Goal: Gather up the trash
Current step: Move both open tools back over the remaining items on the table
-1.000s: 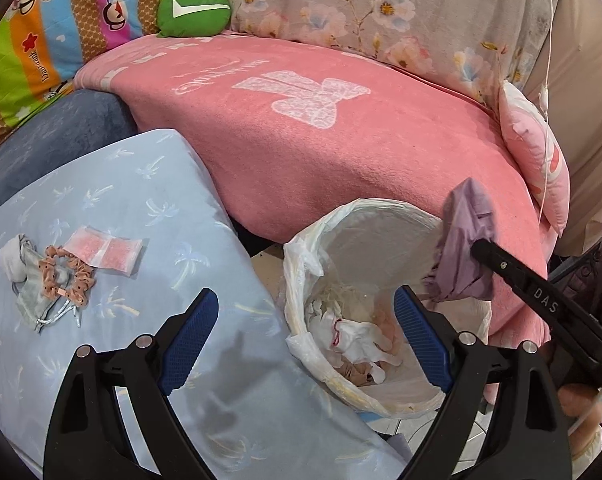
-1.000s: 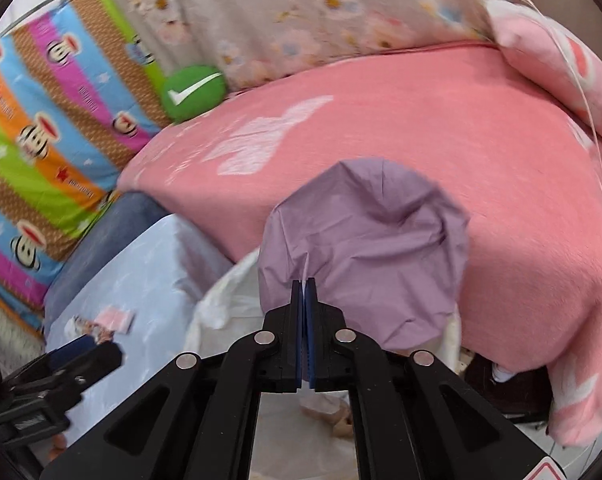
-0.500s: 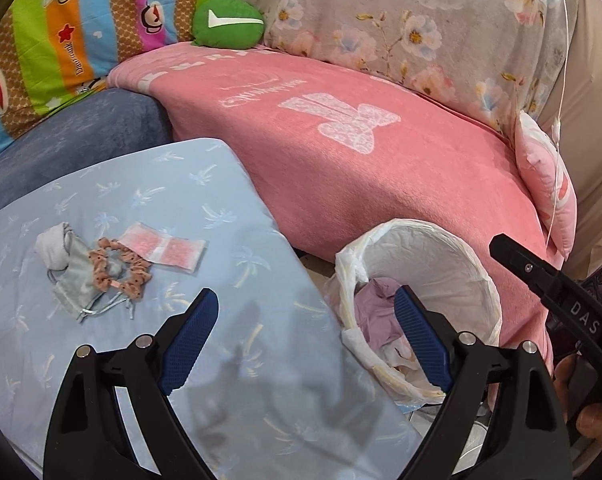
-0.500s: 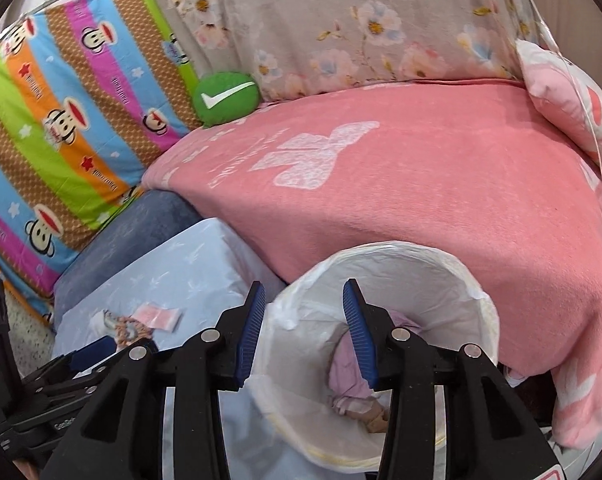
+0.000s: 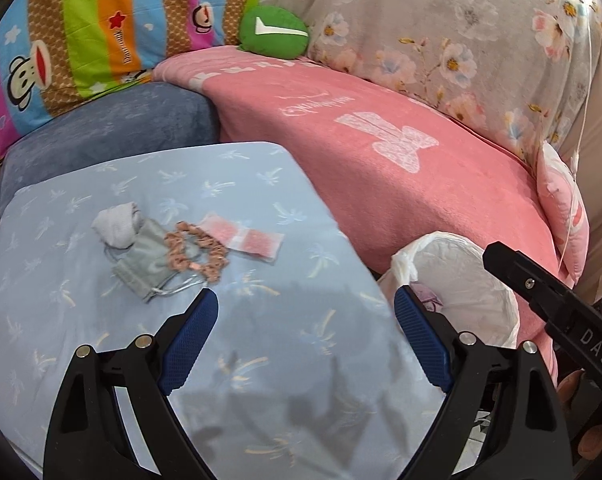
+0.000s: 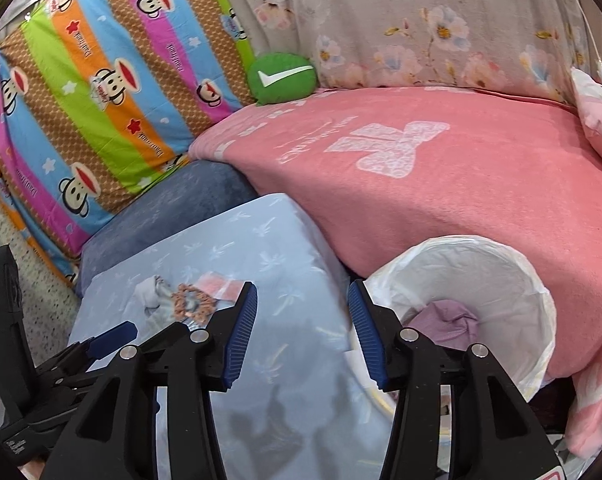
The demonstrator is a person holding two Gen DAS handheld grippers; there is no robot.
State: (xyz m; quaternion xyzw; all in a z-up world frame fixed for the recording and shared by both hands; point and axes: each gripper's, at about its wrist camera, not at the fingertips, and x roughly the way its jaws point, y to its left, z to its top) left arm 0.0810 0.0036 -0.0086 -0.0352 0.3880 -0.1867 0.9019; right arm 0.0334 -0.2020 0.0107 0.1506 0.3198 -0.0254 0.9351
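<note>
A white-lined trash bin [image 5: 473, 280] [image 6: 497, 280] stands beside the pink bed, with a purple crumpled piece [image 6: 447, 318] inside. On the light blue cushion [image 5: 261, 320] lie a grey face mask [image 5: 145, 268], a white wad [image 5: 115, 226], a peach scrunchie [image 5: 195, 250] and a pink-printed plastic packet [image 5: 245, 238]; the same cluster shows in the right wrist view [image 6: 185, 300]. My left gripper [image 5: 305, 336] is open and empty over the cushion, short of the cluster. My right gripper [image 6: 303, 326] is open and empty between cushion and bin.
A pink blanket [image 5: 381, 152] covers the bed behind. A green round pillow [image 5: 273, 32], a striped monkey-print pillow [image 6: 101, 80] and a floral cover [image 6: 441, 28] line the back. A dark blue cushion [image 5: 109, 128] lies behind the light blue one.
My right gripper opened and let go of the purple piece, which now lies in the bin. Both grippers have swung left toward the cushion.
</note>
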